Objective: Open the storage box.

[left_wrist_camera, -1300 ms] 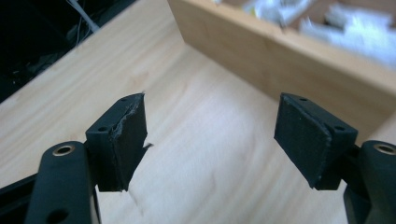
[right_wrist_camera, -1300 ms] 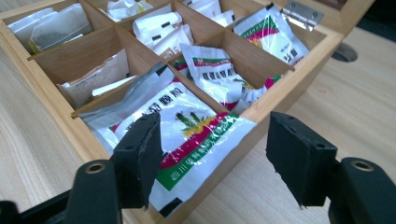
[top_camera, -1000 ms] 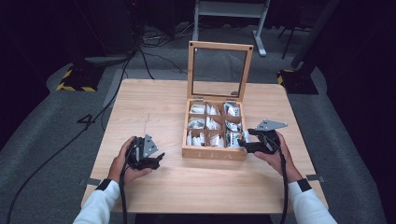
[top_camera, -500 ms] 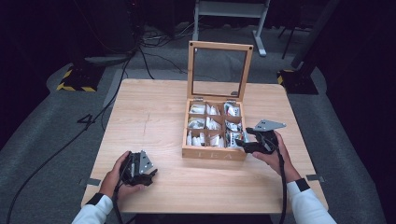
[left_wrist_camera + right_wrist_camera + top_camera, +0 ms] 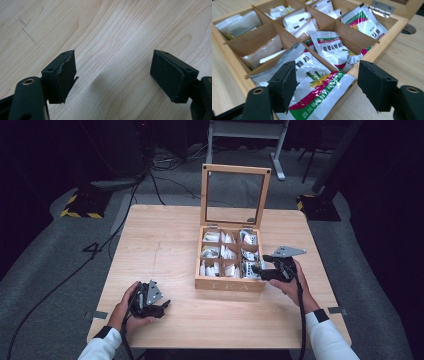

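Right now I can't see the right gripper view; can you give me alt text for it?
The right tool hangs open over the near corner compartment of a wooden tea box, its jaws either side of a white sachet with green and red print, not pressing it. Further compartments hold more sachets, and a metal hinge shows at the far rim.

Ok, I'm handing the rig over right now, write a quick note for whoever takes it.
Left gripper: open, empty, low over bare table near the front edge.
Right gripper: open, jaws just closing, at the tea box's front right compartment, straddling the red-and-green packet without pinching it.
Done: lid stands open; no packets lie on the table.
Left: probably grip that packet and lift it out.
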Available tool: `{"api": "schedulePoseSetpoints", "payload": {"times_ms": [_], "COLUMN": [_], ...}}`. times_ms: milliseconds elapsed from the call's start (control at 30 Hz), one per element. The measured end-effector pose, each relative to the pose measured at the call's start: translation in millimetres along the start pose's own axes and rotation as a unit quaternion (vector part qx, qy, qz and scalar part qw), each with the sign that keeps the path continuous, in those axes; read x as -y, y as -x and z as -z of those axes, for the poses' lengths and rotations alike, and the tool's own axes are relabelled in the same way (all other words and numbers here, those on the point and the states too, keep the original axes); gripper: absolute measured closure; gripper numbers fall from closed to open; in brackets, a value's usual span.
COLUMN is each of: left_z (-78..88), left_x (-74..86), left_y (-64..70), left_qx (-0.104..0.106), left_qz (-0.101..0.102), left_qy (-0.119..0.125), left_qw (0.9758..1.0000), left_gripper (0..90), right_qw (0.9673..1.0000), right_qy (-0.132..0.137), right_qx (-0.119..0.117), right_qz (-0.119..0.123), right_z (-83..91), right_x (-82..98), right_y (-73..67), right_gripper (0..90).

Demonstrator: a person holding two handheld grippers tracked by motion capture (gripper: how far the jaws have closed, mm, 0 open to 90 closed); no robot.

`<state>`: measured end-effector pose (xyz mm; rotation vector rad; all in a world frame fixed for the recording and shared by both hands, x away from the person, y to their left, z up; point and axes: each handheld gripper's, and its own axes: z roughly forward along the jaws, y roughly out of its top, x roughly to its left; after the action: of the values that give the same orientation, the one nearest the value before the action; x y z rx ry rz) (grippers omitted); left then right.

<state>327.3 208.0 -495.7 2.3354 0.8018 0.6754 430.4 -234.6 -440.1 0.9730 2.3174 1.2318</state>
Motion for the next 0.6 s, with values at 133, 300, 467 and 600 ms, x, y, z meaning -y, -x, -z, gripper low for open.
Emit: {"api": "schedulePoseSetpoints", "payload": {"times_ms": [133,300,467,600], "left_z": [-0.5,-1.7,-2.2,-2.2], "left_x": [0.3,0.5,0.8,1.1], "left_y": [-0.8,-0.5,-0.2,0.1], "left_qx": [0.002,0.006,0.007,0.007], "left_qz": [0.002,0.005,0.002,0.001], "left_qy": [0.003,0.008,0.013,0.015], "left_qw": [1.0000,0.9999,0.9999,0.9999], "left_gripper": [21.2,21.3,21.2,21.3], "right_qw": [1.0000,1.0000,1.0000,0.9999], "right_qy": [0.002,0.000,-0.003,0.003], "right_qx": [-0.003,-0.005,-0.004,-0.008], "right_qz": [0.009,0.000,-0.007,-0.007], "right_z": [1.0,0.4,3.3,6.4], "right_x": [-2.5,-1.9,-1.4,-1.2], "right_y": [-4.3,-2.1,-0.5,-0.4], "right_gripper": [33.7,38.9,42.2,42.3]}}
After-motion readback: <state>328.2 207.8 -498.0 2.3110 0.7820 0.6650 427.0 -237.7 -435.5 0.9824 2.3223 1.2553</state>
